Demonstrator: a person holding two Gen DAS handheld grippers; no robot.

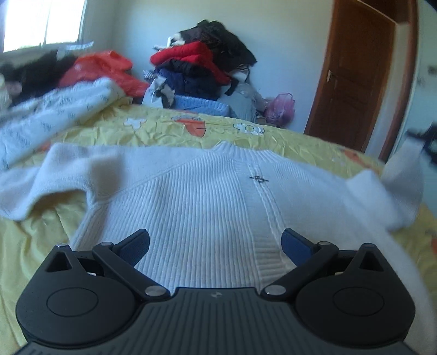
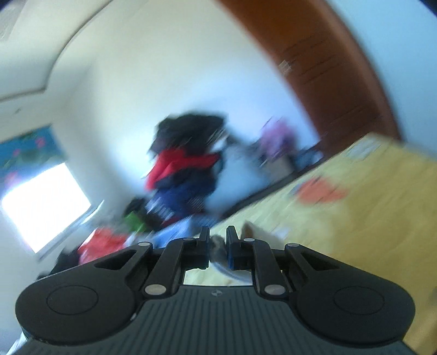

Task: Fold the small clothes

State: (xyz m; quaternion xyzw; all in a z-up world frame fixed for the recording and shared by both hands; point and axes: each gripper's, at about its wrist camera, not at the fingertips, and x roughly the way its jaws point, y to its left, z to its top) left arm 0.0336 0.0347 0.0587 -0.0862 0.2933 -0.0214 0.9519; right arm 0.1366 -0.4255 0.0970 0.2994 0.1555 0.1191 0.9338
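Left tool (image 1: 215, 244): jaws spread wide, nothing between them, hovering over the lower body of the white ribbed sweater (image 1: 207, 207). Right tool (image 2: 217, 243): jaws drawn nearly together with a fold of pale fabric (image 2: 218, 245) pinched between the pads; the picture is blurred, so the fabric's identity can only be read from the left wrist view, where the sweater's right sleeve (image 1: 404, 169) is lifted toward a dark blurred shape at the frame edge.

Sweater position: spread flat, front up, on the yellow bedsheet (image 1: 164, 128), collar pointing away from the left tool, one sleeve trailing off to the left. A small dark emblem (image 1: 258, 179) sits on the chest.

Containers: a pink plastic bag (image 1: 281, 105) lies on the floor by the far wall; its contents cannot be made out.

Surface: the bed carries a printed sheet with orange and white cartoon figures. A second pale patterned garment (image 1: 54, 114) lies crumpled at upper left, with an orange-red item (image 1: 103, 68) behind it.

Room: a heap of clothes (image 1: 202, 65), red, black and navy, rises against the white wall beyond the bed. A brown wooden door (image 1: 360, 76) stands at right; a bright window (image 1: 41, 21) at upper left.
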